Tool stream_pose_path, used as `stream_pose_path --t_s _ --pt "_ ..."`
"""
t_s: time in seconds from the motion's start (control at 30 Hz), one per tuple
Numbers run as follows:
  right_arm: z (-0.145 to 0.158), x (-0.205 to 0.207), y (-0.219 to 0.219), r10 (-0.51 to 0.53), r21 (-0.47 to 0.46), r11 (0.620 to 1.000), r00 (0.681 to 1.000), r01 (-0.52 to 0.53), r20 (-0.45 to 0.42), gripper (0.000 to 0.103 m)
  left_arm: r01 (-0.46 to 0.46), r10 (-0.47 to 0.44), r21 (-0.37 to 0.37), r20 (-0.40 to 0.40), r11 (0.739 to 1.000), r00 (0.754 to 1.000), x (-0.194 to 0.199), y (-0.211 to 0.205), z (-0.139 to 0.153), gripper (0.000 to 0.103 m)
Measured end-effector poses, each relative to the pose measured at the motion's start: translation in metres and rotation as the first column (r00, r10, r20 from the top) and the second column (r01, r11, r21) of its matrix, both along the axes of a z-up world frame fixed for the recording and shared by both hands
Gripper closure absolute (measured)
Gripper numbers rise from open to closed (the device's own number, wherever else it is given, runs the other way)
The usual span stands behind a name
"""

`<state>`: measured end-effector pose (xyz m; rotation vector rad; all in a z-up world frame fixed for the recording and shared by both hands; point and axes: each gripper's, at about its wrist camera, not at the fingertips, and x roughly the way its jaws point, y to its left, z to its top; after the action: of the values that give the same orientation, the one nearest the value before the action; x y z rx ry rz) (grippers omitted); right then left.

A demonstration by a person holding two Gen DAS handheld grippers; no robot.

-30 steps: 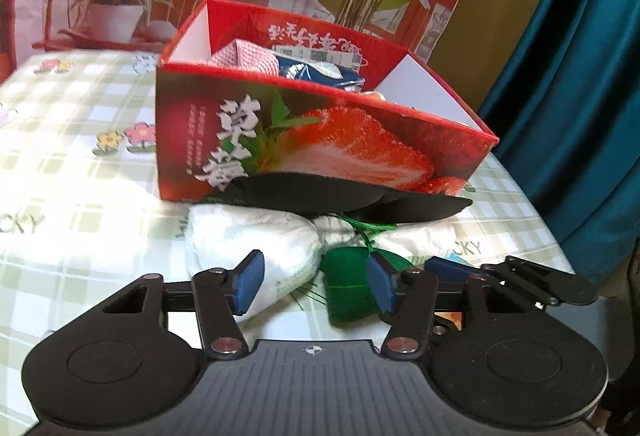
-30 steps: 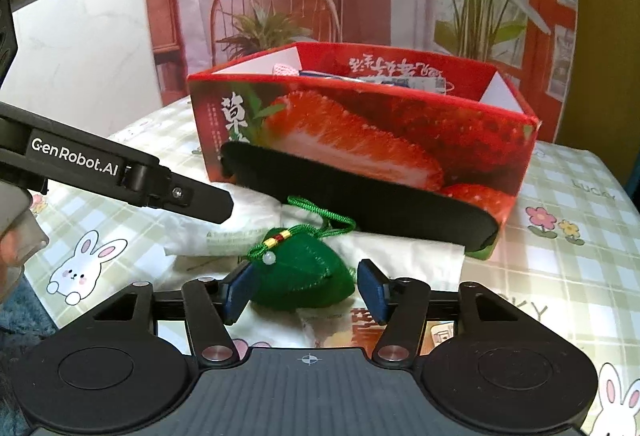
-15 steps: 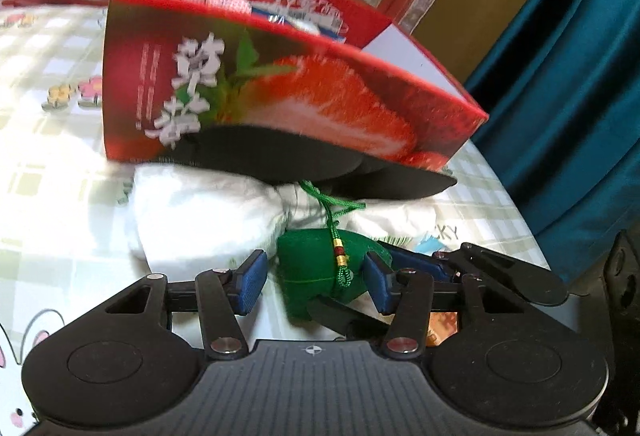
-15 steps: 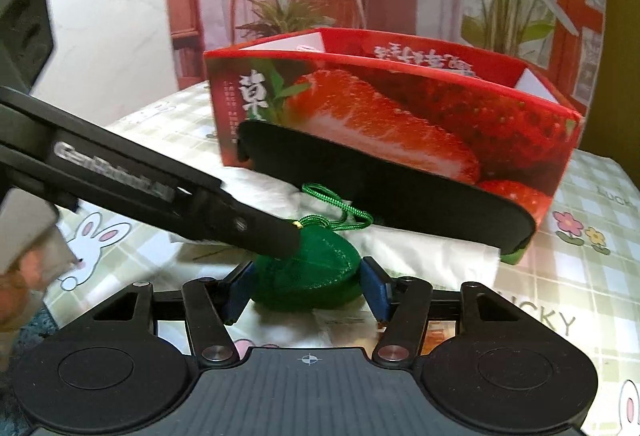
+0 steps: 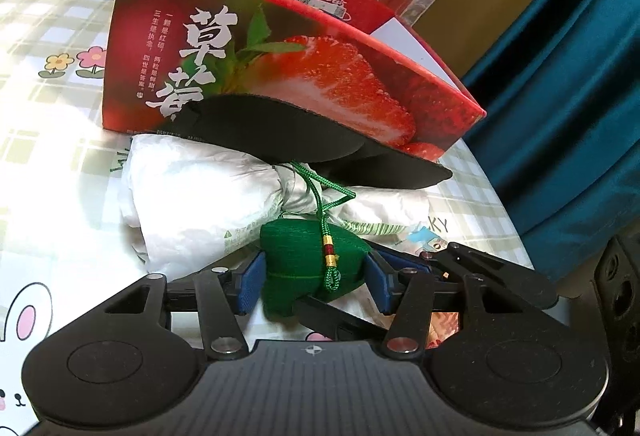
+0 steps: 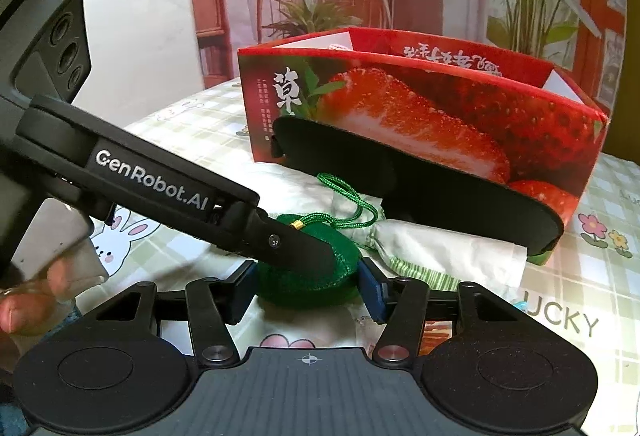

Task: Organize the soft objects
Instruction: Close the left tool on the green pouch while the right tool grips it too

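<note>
The left gripper [image 5: 313,278] and right gripper [image 6: 307,286] both bracket the green pouch [image 5: 310,268]; each pair of blue pads sits just beside its flanks, so whether either pinches it I cannot tell. At 12 o'clock lie a white plastic bag [image 5: 200,203], a black insole [image 5: 280,131], then the strawberry box [image 5: 288,75] on the checked tablecloth [image 5: 48,163]

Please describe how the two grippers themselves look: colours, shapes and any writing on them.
Both grippers, left gripper and right gripper, are matte black plastic with blue pads on the fingers. Each body has two round lobes, a ribbed middle plate and silver pivot screws. The left one's side bears white "GenRobot.AI" lettering and three round holes. No cables show.
</note>
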<state>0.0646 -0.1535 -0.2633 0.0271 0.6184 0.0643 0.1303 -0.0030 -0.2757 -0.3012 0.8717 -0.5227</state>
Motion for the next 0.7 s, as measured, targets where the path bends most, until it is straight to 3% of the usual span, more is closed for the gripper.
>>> stream_pose_path --t_s 0.53,0.7 --pt "-0.004 0.002 0.001 -0.006 -0.017 1.0 1.0 0.005 -0.013 0.049 -0.002 0.002 -0.011 -0.004 1.0 1.0 0.001 0.002 -0.002 0.047" --pt "0.001 0.0 0.001 0.004 -0.029 1.0 1.0 -0.004 0.002 0.051 0.008 -0.009 0.002 0.045 1.0 0.999 -0.003 -0.002 0.011 0.047"
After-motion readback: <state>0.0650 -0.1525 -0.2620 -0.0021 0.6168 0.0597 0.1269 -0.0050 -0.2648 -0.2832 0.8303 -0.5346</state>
